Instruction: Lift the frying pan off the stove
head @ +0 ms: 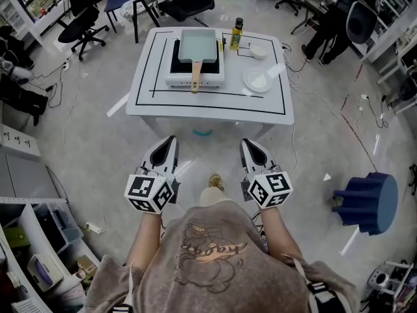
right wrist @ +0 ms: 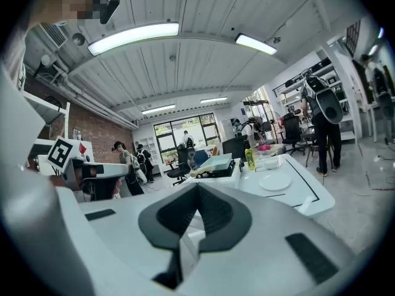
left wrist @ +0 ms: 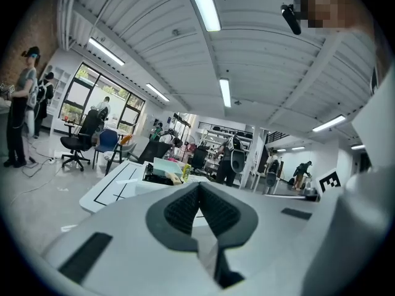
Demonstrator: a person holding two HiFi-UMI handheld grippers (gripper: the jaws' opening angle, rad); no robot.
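Note:
A rectangular pale-teal frying pan [head: 199,45] with a wooden handle [head: 195,80] sits on a white portable stove [head: 176,78] on the low white table [head: 150,103]. The handle points toward me. Both grippers hang close to my body, well short of the table. The left gripper [head: 171,139] is shut with nothing in it, and so is the right gripper [head: 247,142]. The left gripper view has the pan [left wrist: 165,167] far beyond the closed left gripper [left wrist: 198,187]. In the right gripper view the pan [right wrist: 217,163] lies far past the closed right gripper [right wrist: 197,187].
On the table right of the stove stand a yellow bottle [head: 236,34], a white bowl [head: 258,51] and a white plate [head: 257,79]. Office chairs [head: 78,25] stand behind the table. A blue stool [head: 368,202] is at my right, shelving [head: 39,240] at my left, cables on the floor.

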